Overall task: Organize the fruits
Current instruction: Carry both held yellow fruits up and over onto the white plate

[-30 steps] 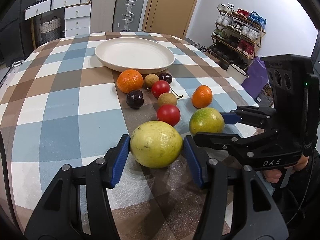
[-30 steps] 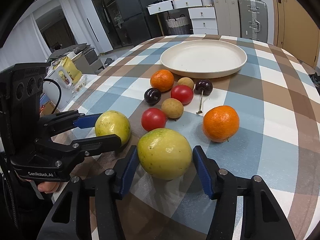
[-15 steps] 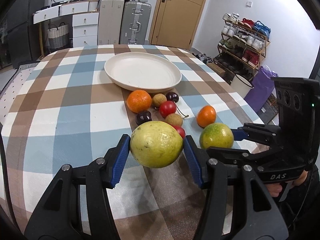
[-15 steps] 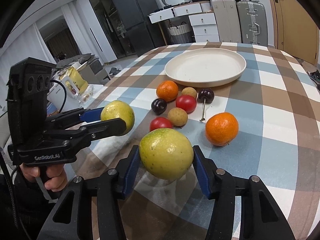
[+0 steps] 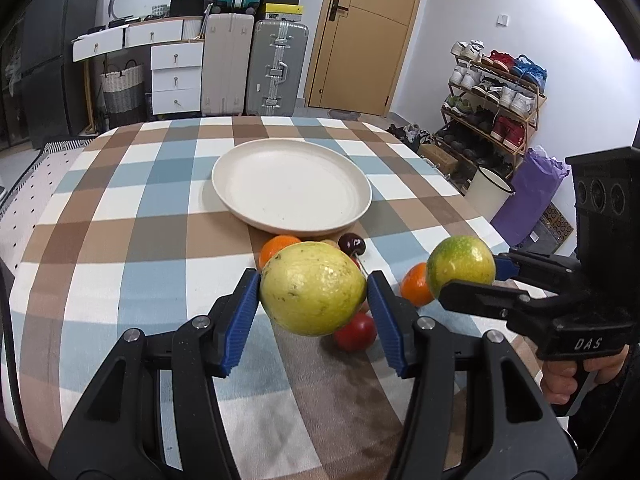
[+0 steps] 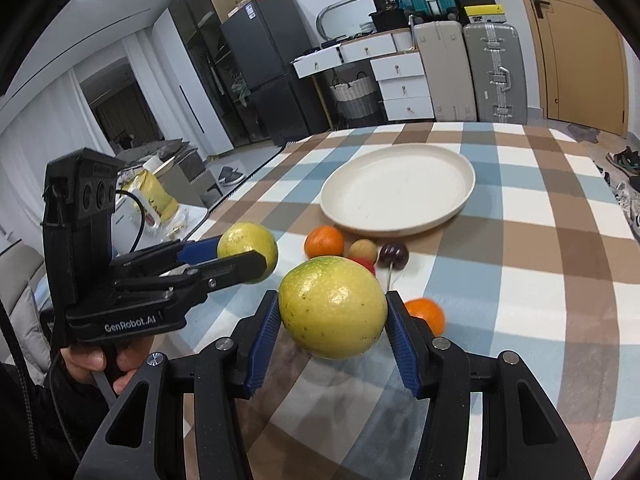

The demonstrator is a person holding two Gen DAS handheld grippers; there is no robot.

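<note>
My left gripper [image 5: 313,298] is shut on a yellow guava [image 5: 312,288] and holds it above the table. My right gripper [image 6: 332,326] is shut on a green-yellow guava [image 6: 332,306], also lifted. Each gripper shows in the other's view: the right one [image 5: 468,276] with its guava [image 5: 460,266], the left one [image 6: 240,256] with its guava [image 6: 248,242]. An empty cream plate [image 5: 292,186] [image 6: 396,192] lies beyond. Small fruits lie between plate and grippers: oranges [image 6: 324,242] [image 6: 426,314], a dark cherry [image 6: 394,256], a longan [image 6: 362,250], a red tomato [image 5: 354,332].
The table has a blue, brown and white checked cloth [image 5: 120,240]. Suitcases [image 5: 276,68], drawers [image 5: 176,76] and a door [image 5: 360,36] stand behind it. A shoe rack [image 5: 492,96] and a white bucket [image 5: 486,192] are at the right.
Both grippers have lifted their guavas off the table and risen. The small fruits and the plate have not moved.
</note>
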